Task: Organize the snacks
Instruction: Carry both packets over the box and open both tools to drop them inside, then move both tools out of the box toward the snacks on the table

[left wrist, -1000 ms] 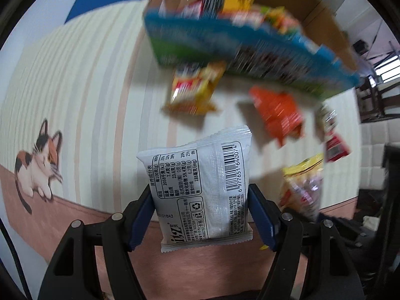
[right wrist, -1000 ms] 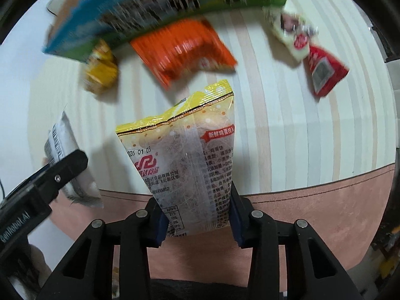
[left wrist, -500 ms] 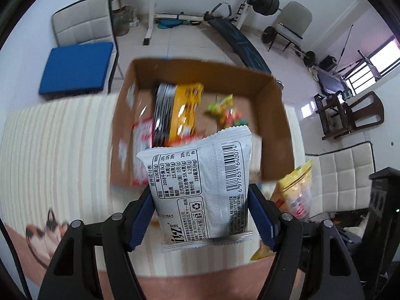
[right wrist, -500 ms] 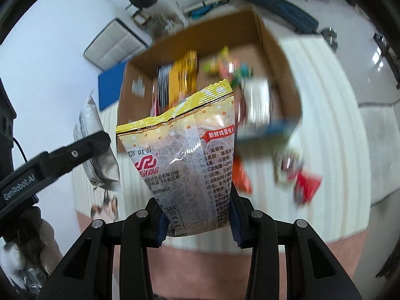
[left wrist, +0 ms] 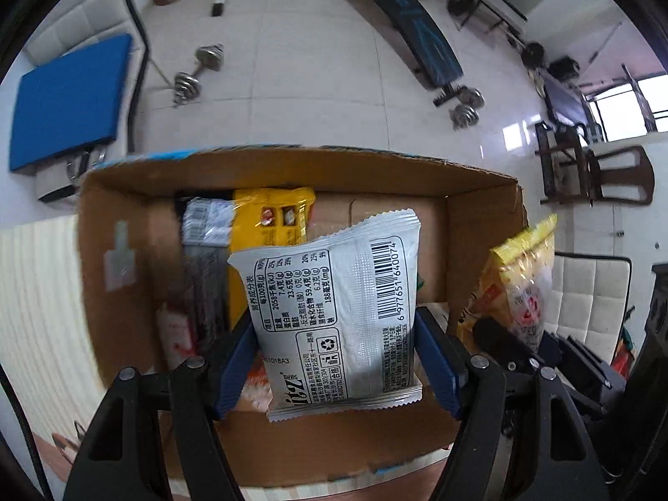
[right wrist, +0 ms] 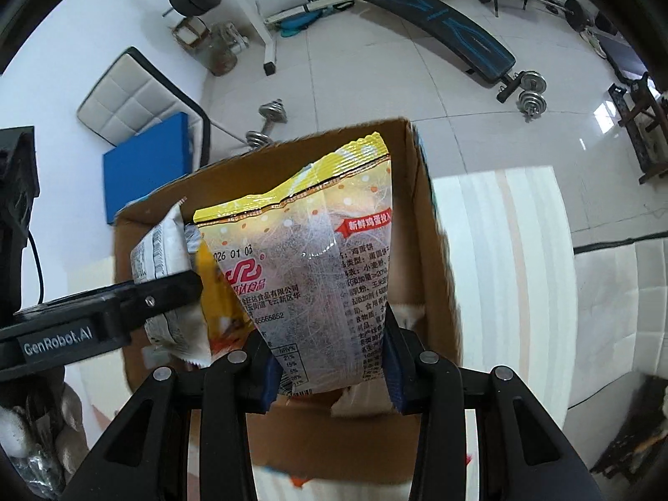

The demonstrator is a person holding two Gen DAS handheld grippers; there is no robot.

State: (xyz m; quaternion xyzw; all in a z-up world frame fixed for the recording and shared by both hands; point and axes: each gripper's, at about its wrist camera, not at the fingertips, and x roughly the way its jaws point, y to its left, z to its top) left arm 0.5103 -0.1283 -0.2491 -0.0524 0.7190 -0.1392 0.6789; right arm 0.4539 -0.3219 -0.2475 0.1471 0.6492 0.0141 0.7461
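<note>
My left gripper (left wrist: 336,359) is shut on a silver snack packet (left wrist: 334,304) with a barcode, held above the open cardboard box (left wrist: 121,217). Inside the box lie a yellow packet (left wrist: 271,217), a dark packet (left wrist: 204,250) and other snacks. In the right wrist view my right gripper (right wrist: 330,359) is shut on a yellow snack bag (right wrist: 309,259) with red print, also hanging over the cardboard box (right wrist: 434,250). The left gripper's arm (right wrist: 108,313) and its silver packet (right wrist: 158,254) show at the left there. The yellow bag (left wrist: 522,275) appears at the right of the left wrist view.
The box stands on a striped tablecloth (left wrist: 37,300) near the table's far edge. Beyond lie a tiled floor with dumbbells (left wrist: 196,71), a weight bench (left wrist: 413,46), a blue-cushioned chair (left wrist: 67,100) and a white cushioned seat (left wrist: 584,292).
Both grippers have travelled from over the loose snacks on the table to above the open box, each still holding its packet. The box interior now fills the lower views.
</note>
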